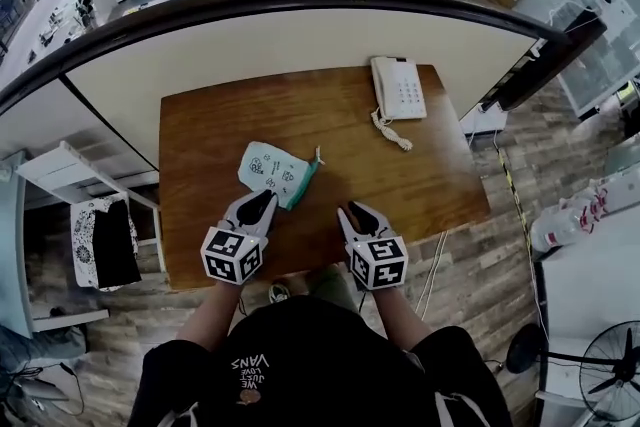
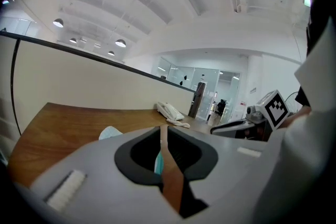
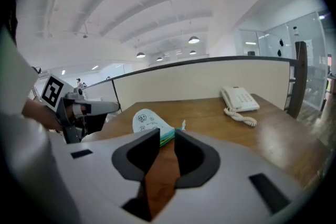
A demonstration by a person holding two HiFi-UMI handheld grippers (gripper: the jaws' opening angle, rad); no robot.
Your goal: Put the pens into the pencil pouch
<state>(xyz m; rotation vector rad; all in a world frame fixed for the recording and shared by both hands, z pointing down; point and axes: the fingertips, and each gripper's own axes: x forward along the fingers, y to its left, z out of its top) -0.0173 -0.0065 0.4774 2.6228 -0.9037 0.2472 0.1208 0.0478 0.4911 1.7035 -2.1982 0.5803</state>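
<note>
A pale mint pencil pouch point(image 1: 272, 171) with small cartoon prints and a teal edge lies flat on the wooden table point(image 1: 420, 175); its zip pull points right. My left gripper point(image 1: 265, 197) hovers at the pouch's near edge, its jaws drawn together with nothing between them. In the left gripper view the pouch point(image 2: 110, 132) shows just past the left gripper point(image 2: 161, 129). My right gripper point(image 1: 350, 210) stands to the right of the pouch, apart from it, open and empty. The right gripper view has the pouch point(image 3: 149, 122) straight beyond the right gripper point(image 3: 167, 134). No pen shows in any view.
A white desk phone point(image 1: 398, 87) with a coiled cord sits at the table's far right. A curved partition wall point(image 1: 300, 35) rises behind the table. The person stands at the near edge; a white shelf point(image 1: 70, 175) is on the floor to the left.
</note>
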